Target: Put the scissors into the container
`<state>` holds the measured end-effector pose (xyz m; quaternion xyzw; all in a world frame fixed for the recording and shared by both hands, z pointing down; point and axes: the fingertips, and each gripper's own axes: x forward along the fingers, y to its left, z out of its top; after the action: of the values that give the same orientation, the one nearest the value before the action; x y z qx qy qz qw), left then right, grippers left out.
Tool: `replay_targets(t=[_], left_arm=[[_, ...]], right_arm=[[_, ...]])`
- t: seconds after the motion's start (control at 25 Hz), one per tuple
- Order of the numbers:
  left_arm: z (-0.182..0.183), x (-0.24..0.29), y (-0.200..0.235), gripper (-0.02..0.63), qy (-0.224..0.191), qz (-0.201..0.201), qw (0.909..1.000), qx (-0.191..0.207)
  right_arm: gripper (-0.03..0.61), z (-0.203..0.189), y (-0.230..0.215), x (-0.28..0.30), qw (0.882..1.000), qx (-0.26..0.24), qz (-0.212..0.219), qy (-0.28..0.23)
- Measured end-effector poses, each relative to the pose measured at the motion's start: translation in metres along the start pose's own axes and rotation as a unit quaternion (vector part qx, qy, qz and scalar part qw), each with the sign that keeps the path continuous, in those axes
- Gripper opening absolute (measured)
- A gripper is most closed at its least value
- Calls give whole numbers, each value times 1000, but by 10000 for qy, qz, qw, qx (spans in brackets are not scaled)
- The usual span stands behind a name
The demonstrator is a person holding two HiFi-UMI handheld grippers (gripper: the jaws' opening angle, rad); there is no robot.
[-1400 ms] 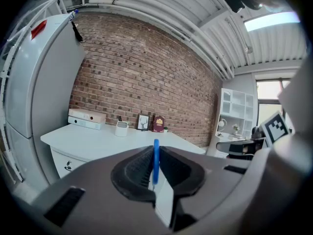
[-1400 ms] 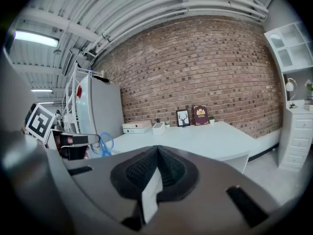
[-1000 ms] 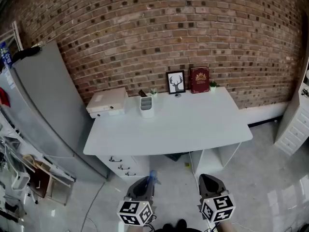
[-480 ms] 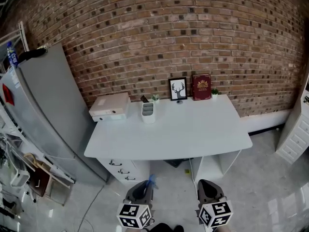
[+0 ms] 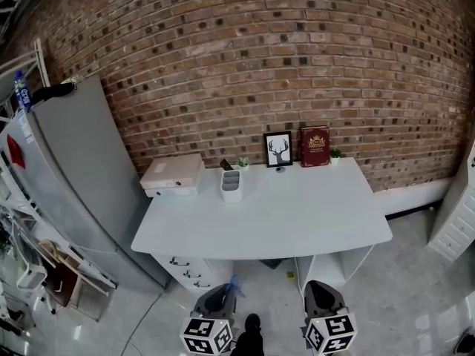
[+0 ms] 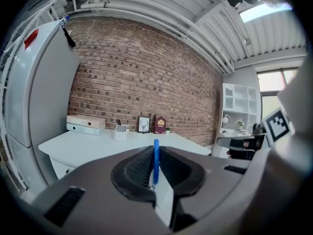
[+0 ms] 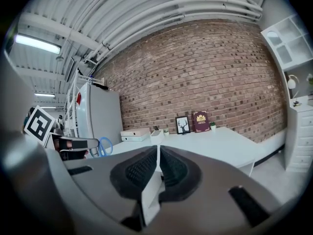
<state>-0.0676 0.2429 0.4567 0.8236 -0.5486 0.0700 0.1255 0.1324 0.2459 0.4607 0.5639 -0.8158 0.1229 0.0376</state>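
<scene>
Worktop (image 5: 297, 213) sits lower in my head view now. Left hand-held gripper (image 6: 155, 168) pinches the blue scissors (image 6: 156, 153); right hand-held gripper (image 7: 158, 165) is pressed together, seemingly empty. Next: carry them to the white container (image 5: 231, 186).

The left hand-held gripper (image 6: 155, 166) had its jaws closed on the blue scissors (image 6: 156, 153), held edge-on and upright. Beyond, the white counter (image 6: 98, 143) carried a white container (image 6: 120, 132), a framed picture (image 6: 144, 124) and a red book (image 6: 160, 125).
</scene>
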Motion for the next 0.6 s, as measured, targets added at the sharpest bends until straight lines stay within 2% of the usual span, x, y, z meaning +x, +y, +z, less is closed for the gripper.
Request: replay_targets(t=[0.32,0.6], left_arm=[[7,47,32,35,-3,-26,9999,-117],[29,109,80,35,-54,-97,9996,-241]], right_arm=[[3,1,-12,48,9999,65,-115,83],[3,15,-19,124,9997,2,-175,145]])
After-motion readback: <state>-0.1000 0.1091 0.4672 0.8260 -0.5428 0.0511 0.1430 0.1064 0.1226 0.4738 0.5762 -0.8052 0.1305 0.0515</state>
